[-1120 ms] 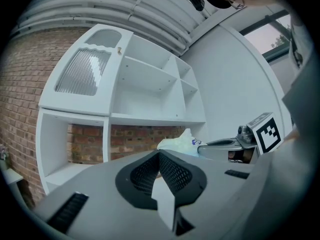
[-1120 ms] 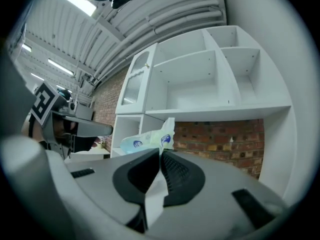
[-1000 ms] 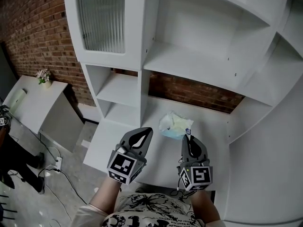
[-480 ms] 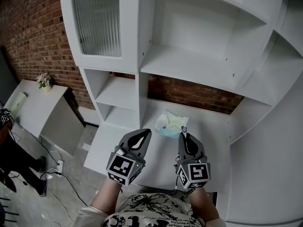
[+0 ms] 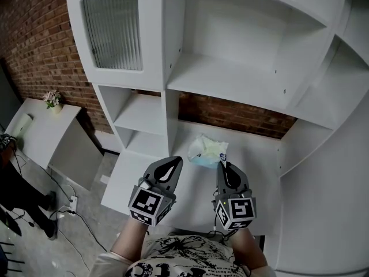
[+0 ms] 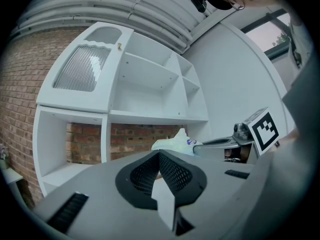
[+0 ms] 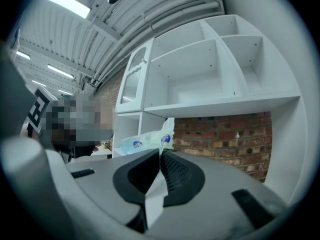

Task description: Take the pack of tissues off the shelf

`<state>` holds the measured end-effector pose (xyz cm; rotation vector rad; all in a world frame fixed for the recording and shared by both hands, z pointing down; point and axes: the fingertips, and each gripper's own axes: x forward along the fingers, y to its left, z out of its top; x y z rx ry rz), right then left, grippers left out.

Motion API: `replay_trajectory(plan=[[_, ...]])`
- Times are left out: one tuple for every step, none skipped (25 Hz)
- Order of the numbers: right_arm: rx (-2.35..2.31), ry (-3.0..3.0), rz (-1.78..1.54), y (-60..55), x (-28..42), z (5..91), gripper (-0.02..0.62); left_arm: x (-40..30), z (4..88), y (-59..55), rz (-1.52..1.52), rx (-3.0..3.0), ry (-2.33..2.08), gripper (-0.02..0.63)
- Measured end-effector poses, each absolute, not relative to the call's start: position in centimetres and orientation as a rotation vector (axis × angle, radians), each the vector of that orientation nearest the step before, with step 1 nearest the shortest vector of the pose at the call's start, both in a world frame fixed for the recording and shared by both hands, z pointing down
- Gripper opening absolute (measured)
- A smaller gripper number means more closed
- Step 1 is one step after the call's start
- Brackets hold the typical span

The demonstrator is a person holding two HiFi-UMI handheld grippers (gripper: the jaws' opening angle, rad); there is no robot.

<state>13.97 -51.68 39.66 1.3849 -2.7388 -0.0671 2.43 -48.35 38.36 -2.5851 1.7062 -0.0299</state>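
A red brick wall [image 5: 34, 45] stands at the back, a low white table [image 5: 43, 133] at far left carries 1 small pot of flowers [image 5: 53, 100], and on the grey floor [image 5: 75, 244] are thin cables [image 5: 86, 227], 1 white power strip [image 5: 73, 201] and a person's dark-clad legs [image 5: 20, 198].

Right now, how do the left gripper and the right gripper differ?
The right gripper is shut on the wrapper edge of the pack of tissues; the left gripper is shut on nothing. The right gripper reaches the pack on the shelf; the left gripper is apart from it, to its left. Both point toward the shelf.
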Motion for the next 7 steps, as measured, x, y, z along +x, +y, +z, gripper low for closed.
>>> replay_trajectory(plan=[[1.386, -2.738, -0.064, -51.8, 14.0, 39.68, 0.009, 2.45, 38.38, -48.46, -0.029, -2.586, 1.706, 0.008], [1.387, -2.737, -0.061, -51.92, 14.03, 39.69, 0.009, 2.48, 38.36, -48.57, -0.028, -2.587, 1.706, 0.008], [1.387, -2.736, -0.058, -52.03, 14.06, 39.71, 0.009, 2.52, 38.34, -48.69, -0.026, -2.587, 1.705, 0.008], [1.388, -2.735, -0.055, -52.14, 14.09, 39.75, 0.009, 2.57, 38.34, -48.8, -0.026, -2.588, 1.704, 0.008], [1.388, -2.735, -0.052, -52.22, 14.12, 39.79, 0.009, 2.64, 38.36, -48.9, -0.026, -2.589, 1.703, 0.008], [1.388, -2.734, -0.049, -52.31, 14.16, 39.84, 0.009, 2.71, 38.39, -49.0, -0.027, -2.589, 1.702, 0.008], [1.388, -2.733, -0.046, -52.38, 14.2, 39.9, 0.009, 2.78, 38.43, -49.11, -0.028, -2.59, 1.701, 0.008]])
